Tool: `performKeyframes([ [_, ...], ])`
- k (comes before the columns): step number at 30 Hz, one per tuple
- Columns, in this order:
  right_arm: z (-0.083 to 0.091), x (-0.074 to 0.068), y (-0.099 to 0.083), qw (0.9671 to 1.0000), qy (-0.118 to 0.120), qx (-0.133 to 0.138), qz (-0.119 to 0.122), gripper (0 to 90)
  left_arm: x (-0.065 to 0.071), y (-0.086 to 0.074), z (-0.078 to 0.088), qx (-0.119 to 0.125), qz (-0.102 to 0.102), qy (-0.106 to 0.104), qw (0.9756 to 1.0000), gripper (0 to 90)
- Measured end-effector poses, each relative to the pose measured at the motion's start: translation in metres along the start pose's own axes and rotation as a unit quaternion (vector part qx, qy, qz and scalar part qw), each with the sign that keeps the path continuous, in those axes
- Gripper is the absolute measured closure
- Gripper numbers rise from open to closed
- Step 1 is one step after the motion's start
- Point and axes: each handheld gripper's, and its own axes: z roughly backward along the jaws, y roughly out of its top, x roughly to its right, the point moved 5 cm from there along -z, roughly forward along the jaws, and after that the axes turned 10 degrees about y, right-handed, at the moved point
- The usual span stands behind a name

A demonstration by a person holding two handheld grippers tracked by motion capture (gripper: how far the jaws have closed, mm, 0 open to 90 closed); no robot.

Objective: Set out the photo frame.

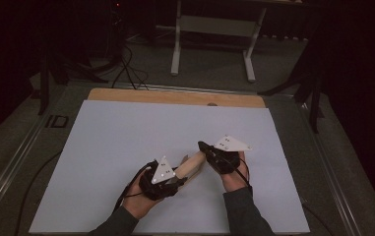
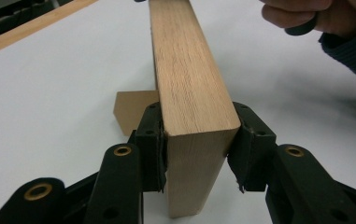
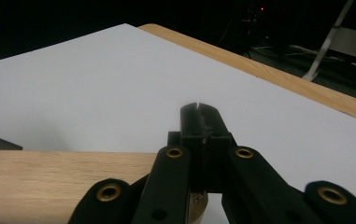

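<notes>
A long light-wood block [image 1: 191,166] is held just above the white sheet [image 1: 126,137], near its front middle. My left gripper [image 1: 176,177] is shut on the block's near end. In the left gripper view, both pads press the sides of the block [image 2: 185,84] between the fingertips of the left gripper [image 2: 196,140]. My right gripper [image 1: 205,147] sits at the block's far end with its jaws shut together. In the right gripper view, the right gripper [image 3: 199,109] has nothing visible between its tips, and the block [image 3: 49,182] passes beneath them. A small tan piece [image 2: 133,109] shows behind the block.
The white sheet covers a wooden table whose far edge [image 1: 175,97] shows bare. Beyond it, a white metal stand [image 1: 214,29] and cables [image 1: 128,69] are on the dark floor. The person's right hand [image 2: 306,14] is at the far end of the block.
</notes>
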Motion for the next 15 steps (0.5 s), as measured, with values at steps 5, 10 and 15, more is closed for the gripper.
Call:
performKeyframes([
  [5, 0.000, 0.001, 0.000, 1.0000, -0.003, -0.001, -0.002, 89.8, -0.008, -0.001, 0.001, -0.006, 0.008, 0.016, 0.9998, 59.7],
  [10, 0.001, 0.001, 0.000, 1.0000, -0.005, -0.002, -0.007, 89.8, -0.012, -0.001, 0.000, -0.008, 0.011, 0.025, 0.9996, 59.1],
  [15, 0.002, 0.001, 0.000, 0.9999, -0.007, -0.005, -0.010, 89.8, -0.016, -0.002, 0.000, -0.011, 0.011, 0.039, 0.9991, 58.1],
])
